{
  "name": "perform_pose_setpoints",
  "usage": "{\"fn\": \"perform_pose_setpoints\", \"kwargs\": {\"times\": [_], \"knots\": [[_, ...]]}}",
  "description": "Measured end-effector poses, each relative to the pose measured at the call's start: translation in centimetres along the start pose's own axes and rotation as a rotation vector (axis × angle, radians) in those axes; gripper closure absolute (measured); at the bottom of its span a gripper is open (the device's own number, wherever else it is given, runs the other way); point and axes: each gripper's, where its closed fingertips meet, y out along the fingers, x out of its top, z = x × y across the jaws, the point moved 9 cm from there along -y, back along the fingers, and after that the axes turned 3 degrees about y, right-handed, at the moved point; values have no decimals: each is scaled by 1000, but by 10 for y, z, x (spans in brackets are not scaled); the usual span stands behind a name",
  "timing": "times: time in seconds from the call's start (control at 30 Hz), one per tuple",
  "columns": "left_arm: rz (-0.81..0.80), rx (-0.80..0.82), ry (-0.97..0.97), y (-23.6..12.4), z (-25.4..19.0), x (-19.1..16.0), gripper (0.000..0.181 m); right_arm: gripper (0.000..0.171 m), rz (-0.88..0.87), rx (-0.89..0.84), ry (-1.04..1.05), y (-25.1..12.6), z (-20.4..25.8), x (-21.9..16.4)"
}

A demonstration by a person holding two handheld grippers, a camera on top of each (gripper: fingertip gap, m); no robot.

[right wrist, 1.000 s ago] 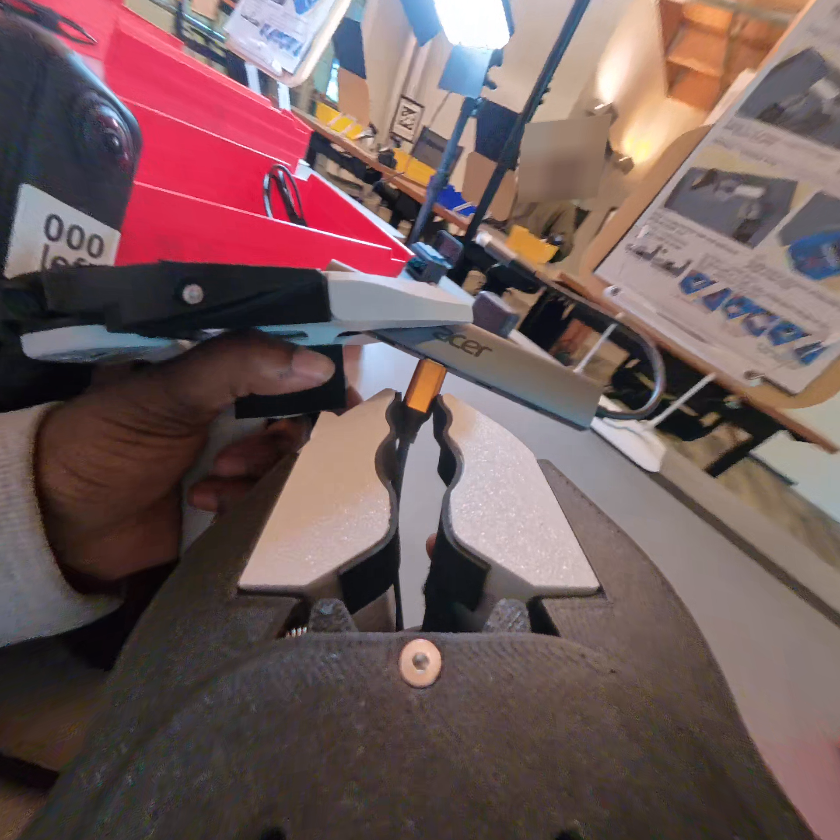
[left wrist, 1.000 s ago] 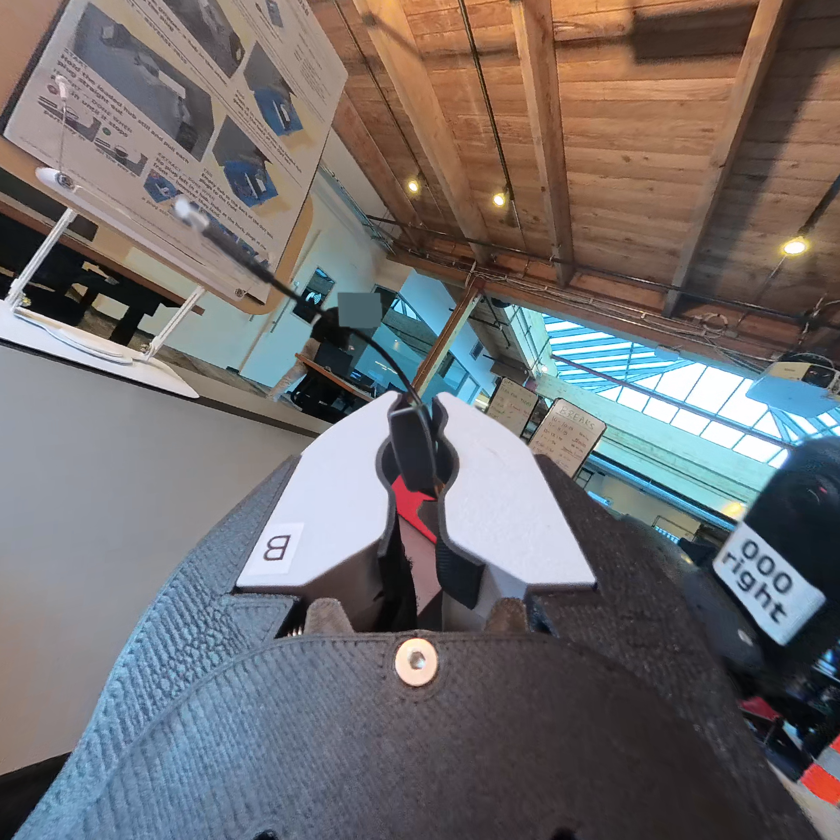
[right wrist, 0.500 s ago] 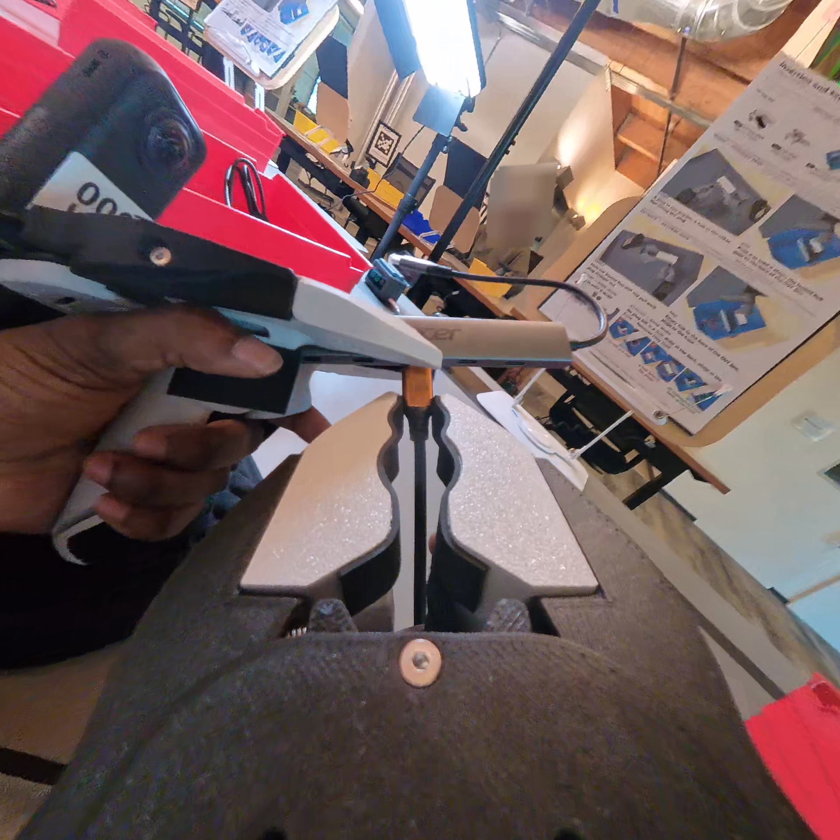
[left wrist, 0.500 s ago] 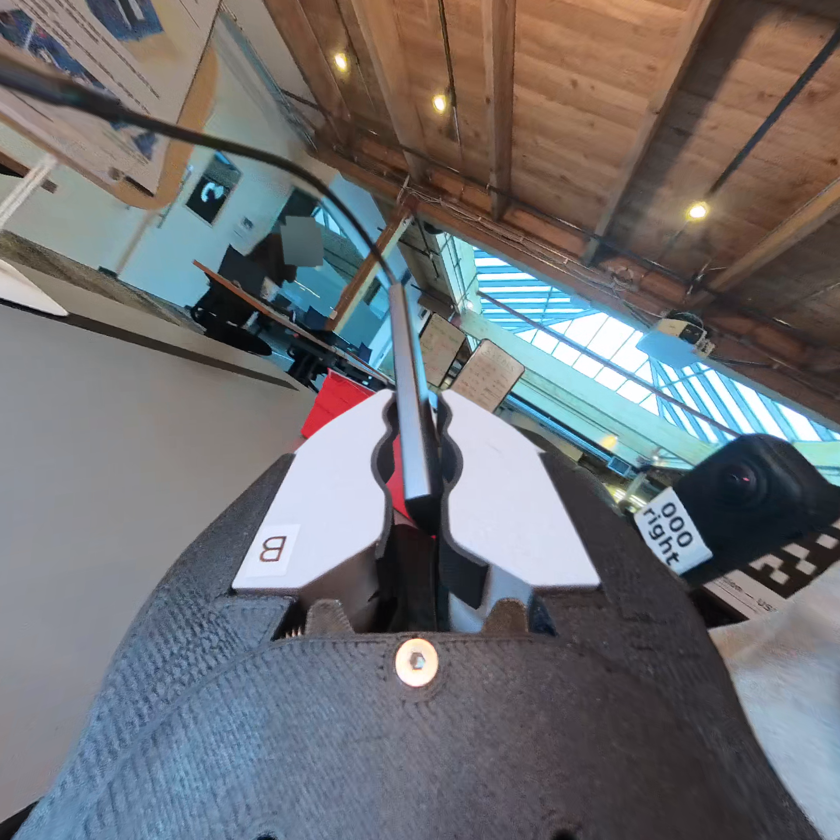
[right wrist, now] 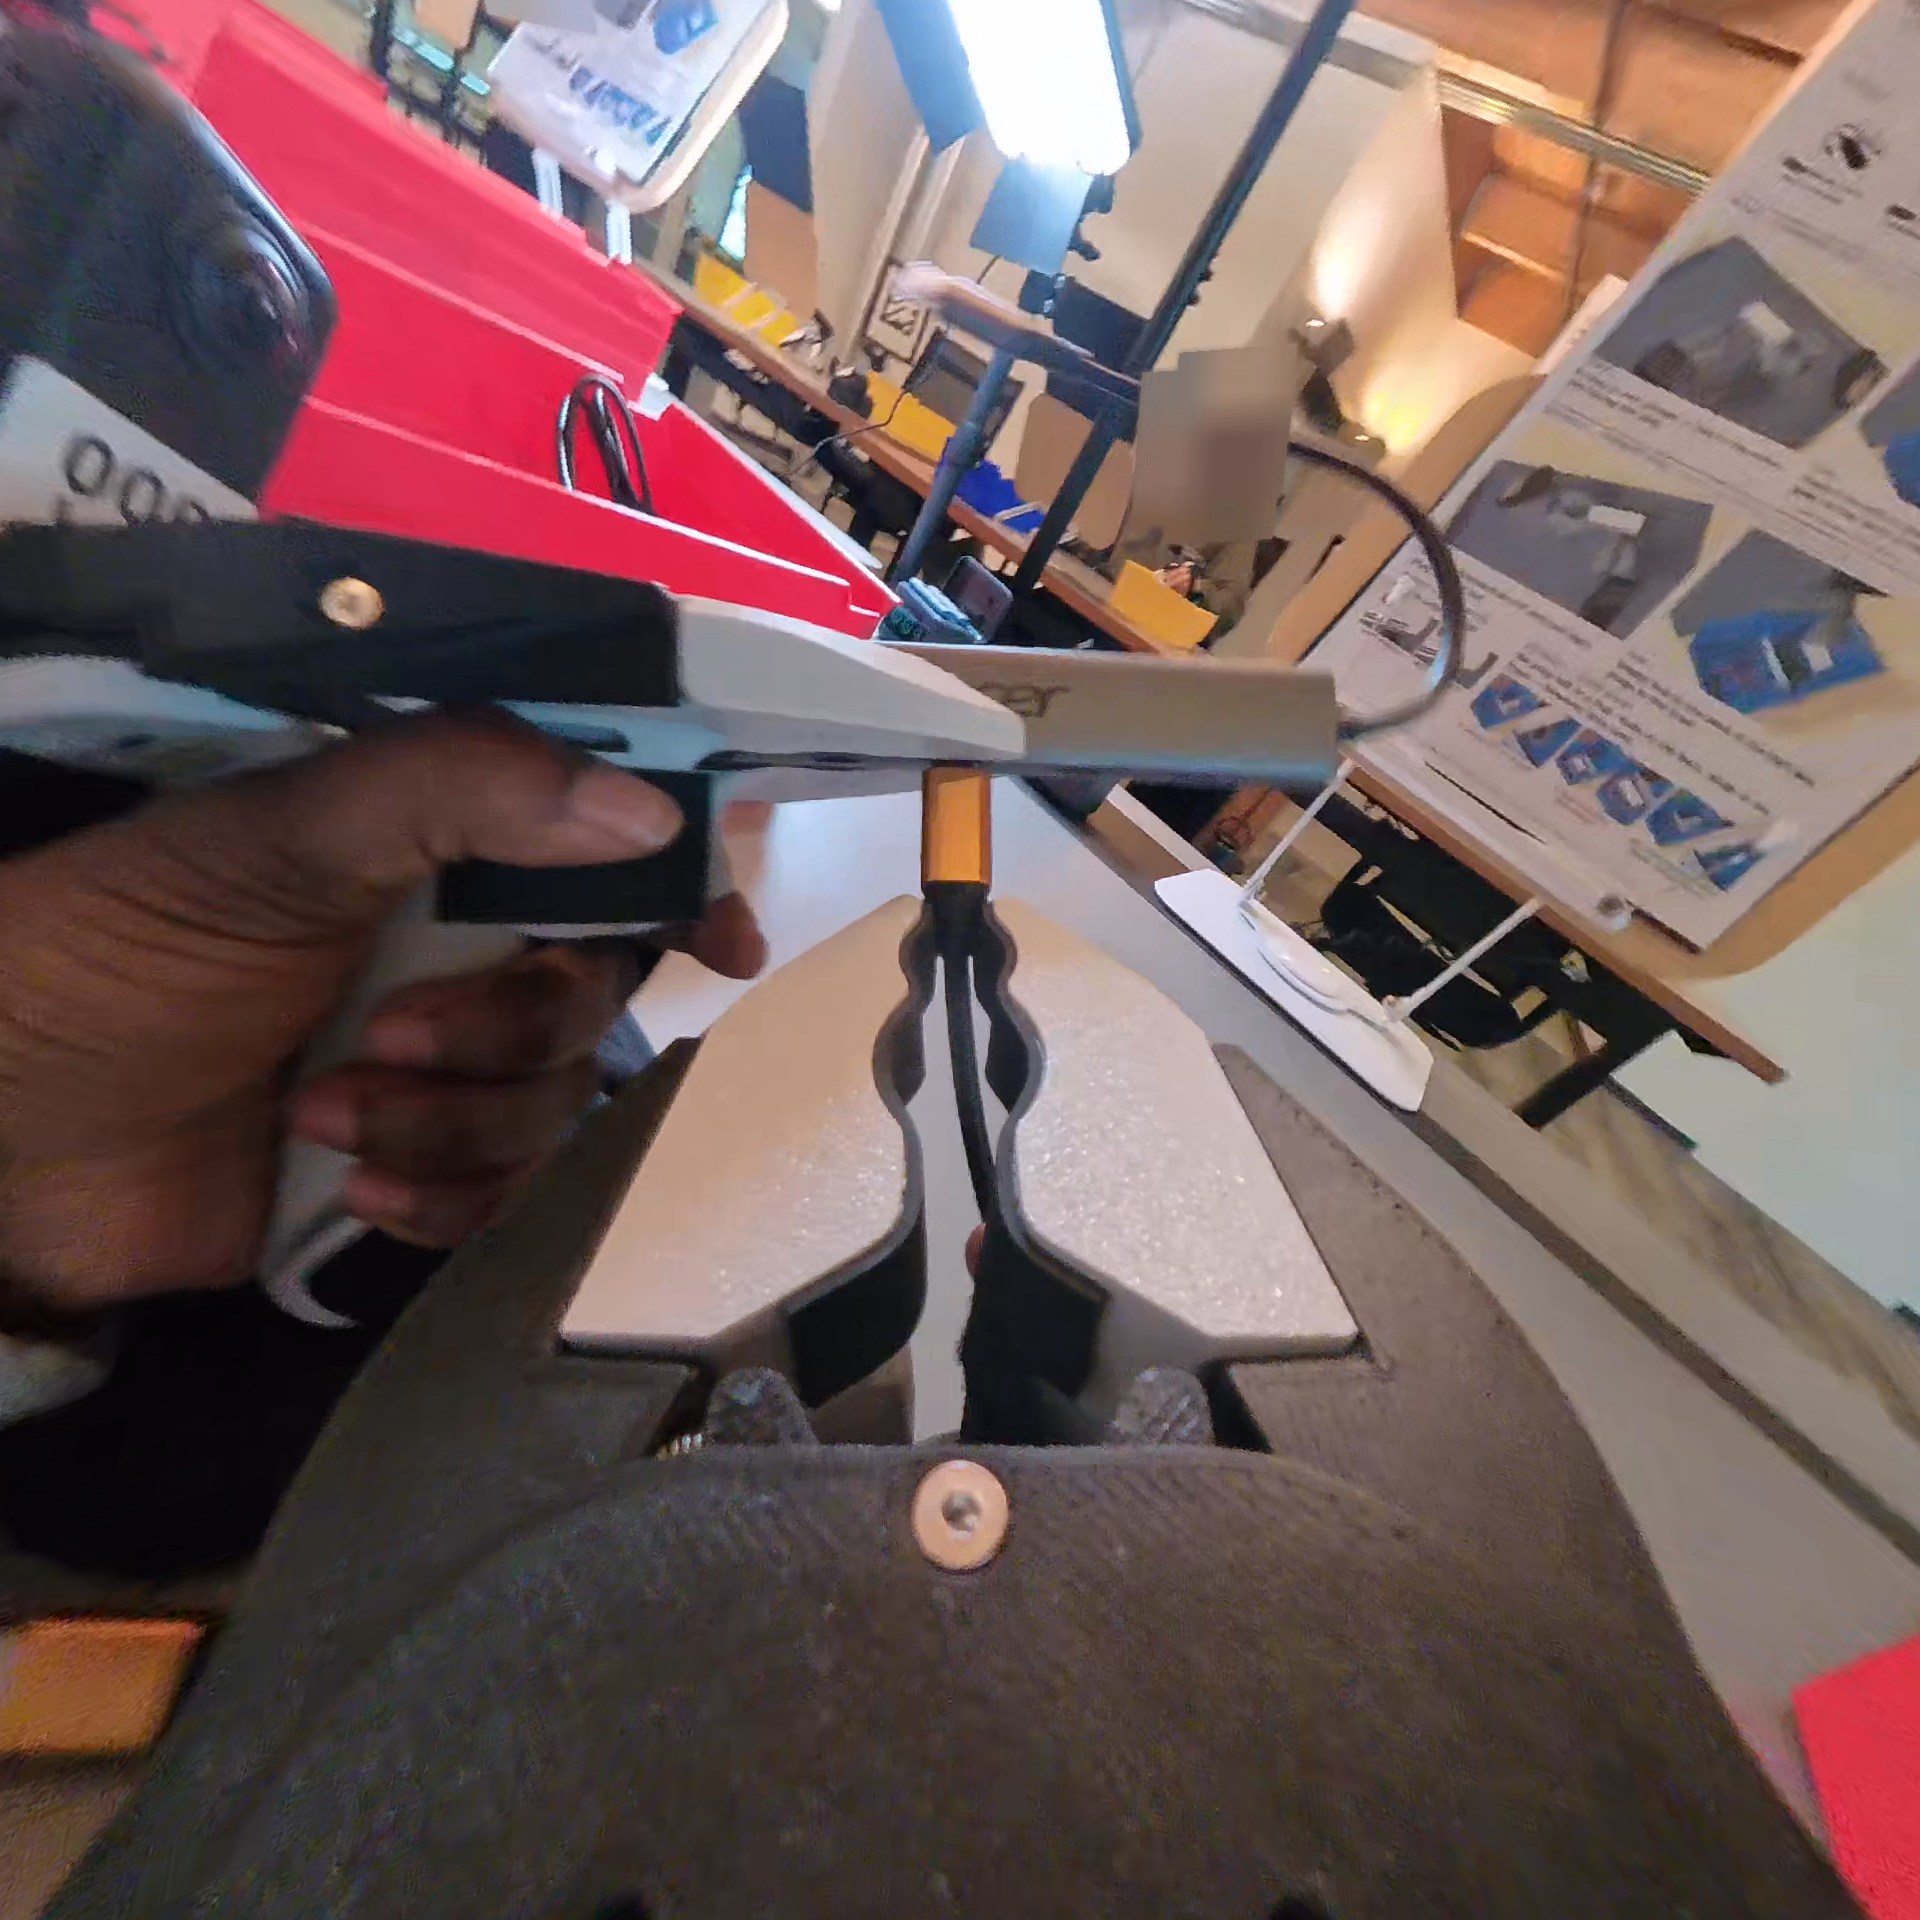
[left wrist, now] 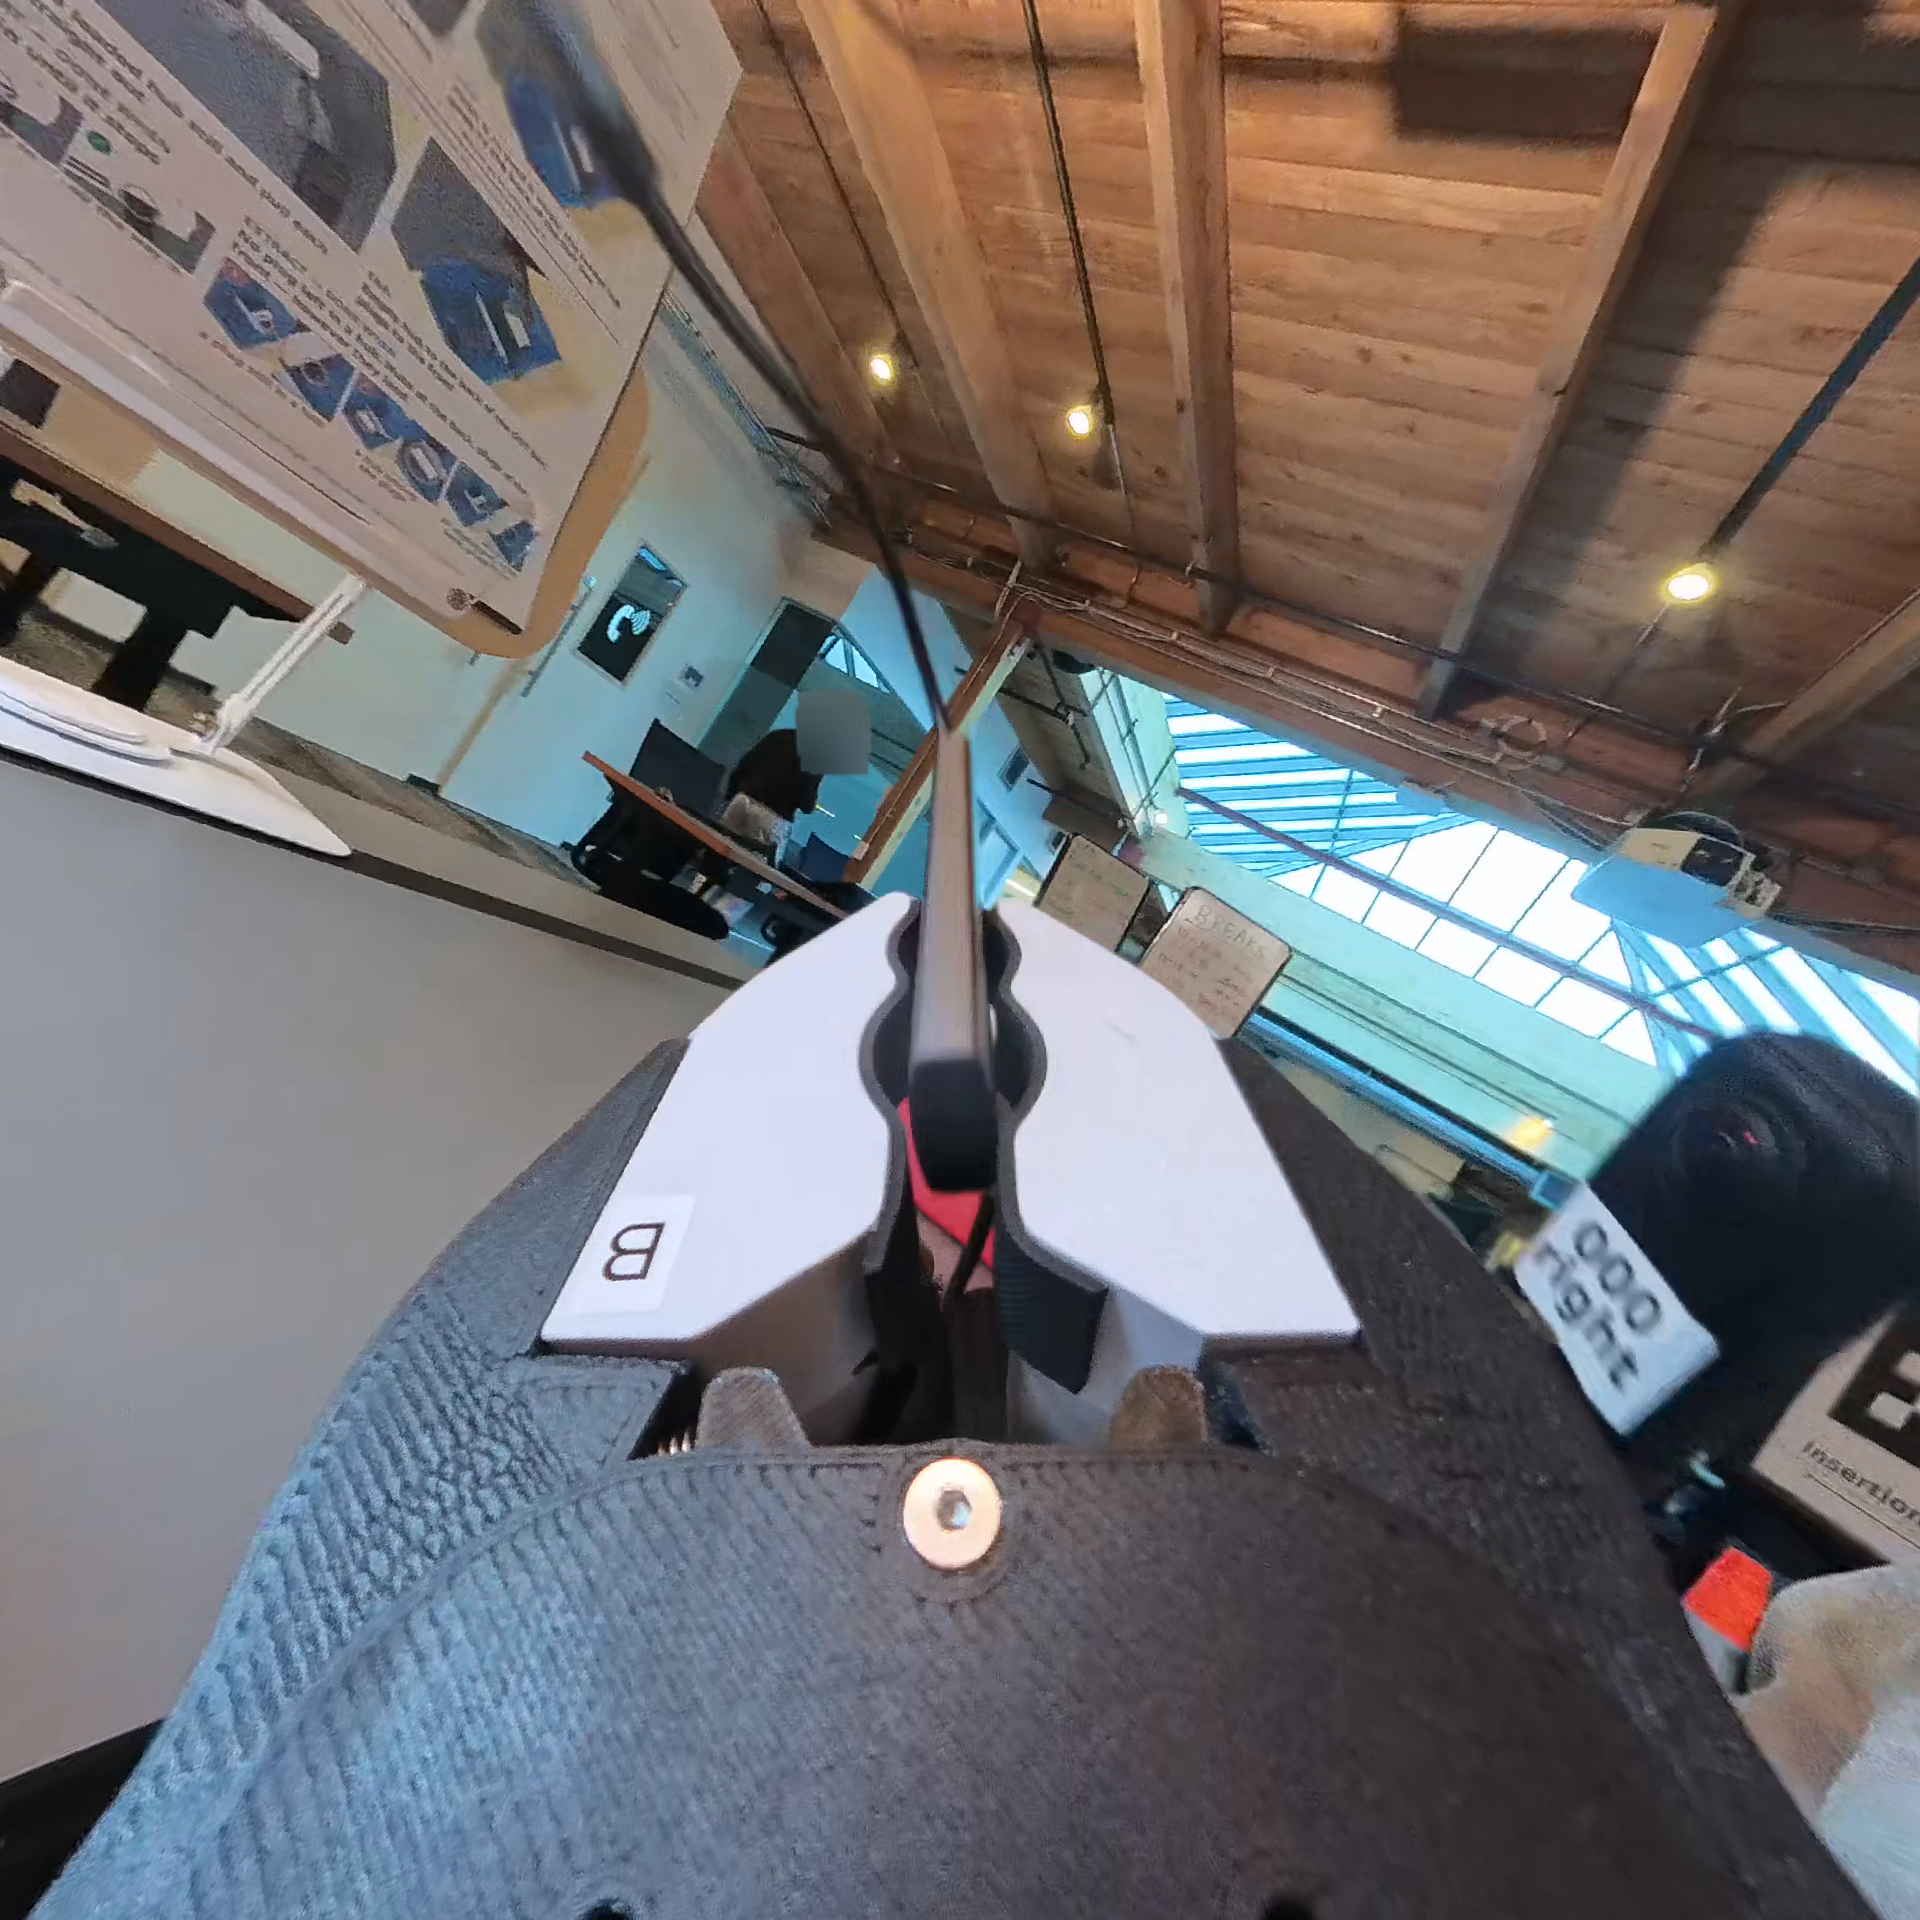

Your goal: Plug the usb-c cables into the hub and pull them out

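**Hub held aloft, orange plug seated underneath**

While the left gripper (left wrist: 951, 1023) pinches the grey hub (left wrist: 948, 997) edge-on between its pale fingers (left wrist: 769, 1143), the hub's own thin black lead (left wrist: 727, 301) arcs away toward the wooden ceiling. Seen from the right wrist, a hand (right wrist: 260, 997) holds that left gripper level above the grey surface (right wrist: 1299, 1101), the hub (right wrist: 1174, 696) jutting out sideways. An orange-sleeved plug (right wrist: 957, 826) stands upright in the hub's lower edge. Just below, the right gripper (right wrist: 958, 997) has its fingers narrowly parted around the black cable (right wrist: 968, 1091), not plainly squeezing it. Red bins (right wrist: 499, 416) sit behind.
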Motion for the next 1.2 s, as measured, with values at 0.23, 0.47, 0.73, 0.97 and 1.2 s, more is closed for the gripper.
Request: {"fn": "perform_pose_setpoints", "kwargs": {"times": [0.23, 0.47, 0.73, 0.97, 1.2], "knots": [[2, -16, -40, 0, 3, 0, 172, 164, -16, 27, -49, -2, -11, -1], [-44, 14, -39, -4, 8, 7, 171, 165, -75, -9, -110, -39, -14, -7], [-5, -18, -1, -1, 4, 6, 171, 165, -337, -63, 104, -71, -91, 44], [5, -43, 38, -1, -2, 5, 171, 165, -370, -149, 83, -102, -160, 82], [-21, -66, 14, -3, -3, 6, 171, 165, -348, -436, -145, -155, -246, 108]]}}
